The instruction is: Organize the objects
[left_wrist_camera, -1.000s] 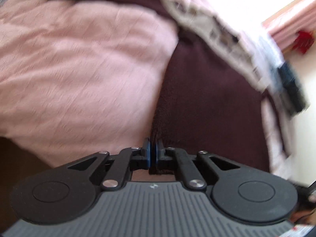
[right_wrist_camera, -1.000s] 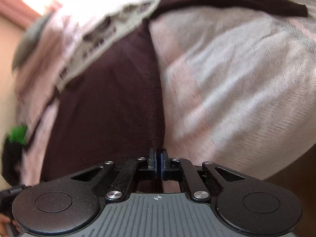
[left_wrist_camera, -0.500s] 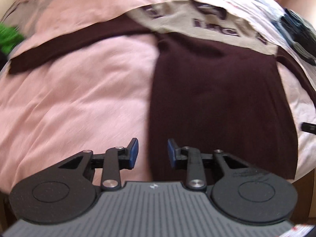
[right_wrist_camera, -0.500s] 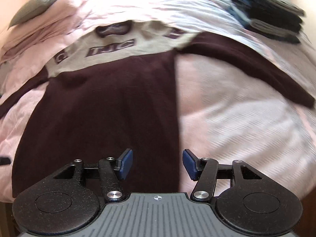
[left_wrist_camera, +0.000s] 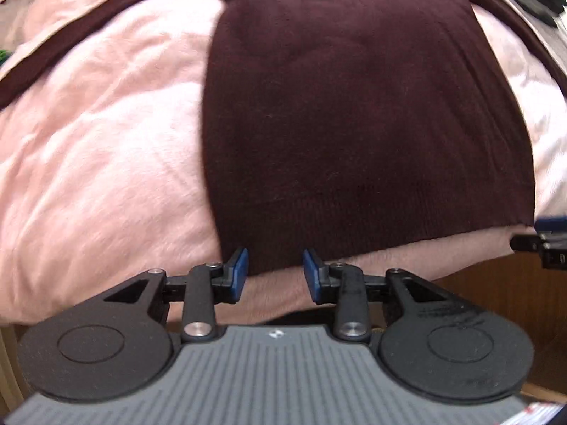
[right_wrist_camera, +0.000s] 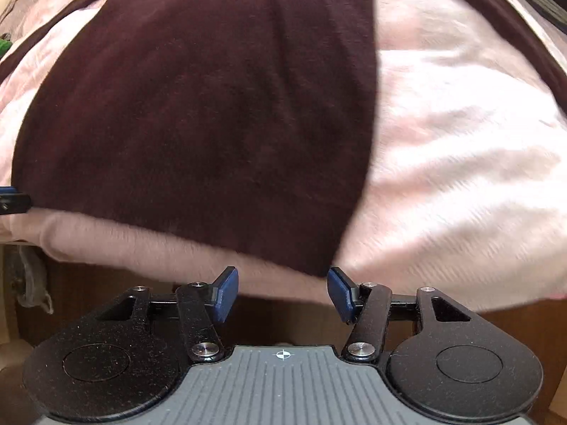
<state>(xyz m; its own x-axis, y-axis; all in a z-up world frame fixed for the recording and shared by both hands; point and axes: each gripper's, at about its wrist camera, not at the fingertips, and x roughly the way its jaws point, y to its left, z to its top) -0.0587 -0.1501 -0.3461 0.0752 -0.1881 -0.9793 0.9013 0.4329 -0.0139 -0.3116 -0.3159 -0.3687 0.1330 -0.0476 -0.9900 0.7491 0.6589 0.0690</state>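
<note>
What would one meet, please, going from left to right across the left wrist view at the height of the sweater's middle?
Pink blanket → dark maroon sweater → pink blanket again at the right edge.

A dark maroon knitted sweater (left_wrist_camera: pixel 365 106) lies spread flat, its ribbed hem nearest and running just short of the near edge of the pink bedding. Its far part carries a beige band, mostly cut off at the top of both views, and a long maroon sleeve (left_wrist_camera: pixel 88 32) stretches out to the far left, lying flat. In the right wrist view the same body panel (right_wrist_camera: pixel 212 106) fills the left and middle, its near right corner hanging lowest.
</note>
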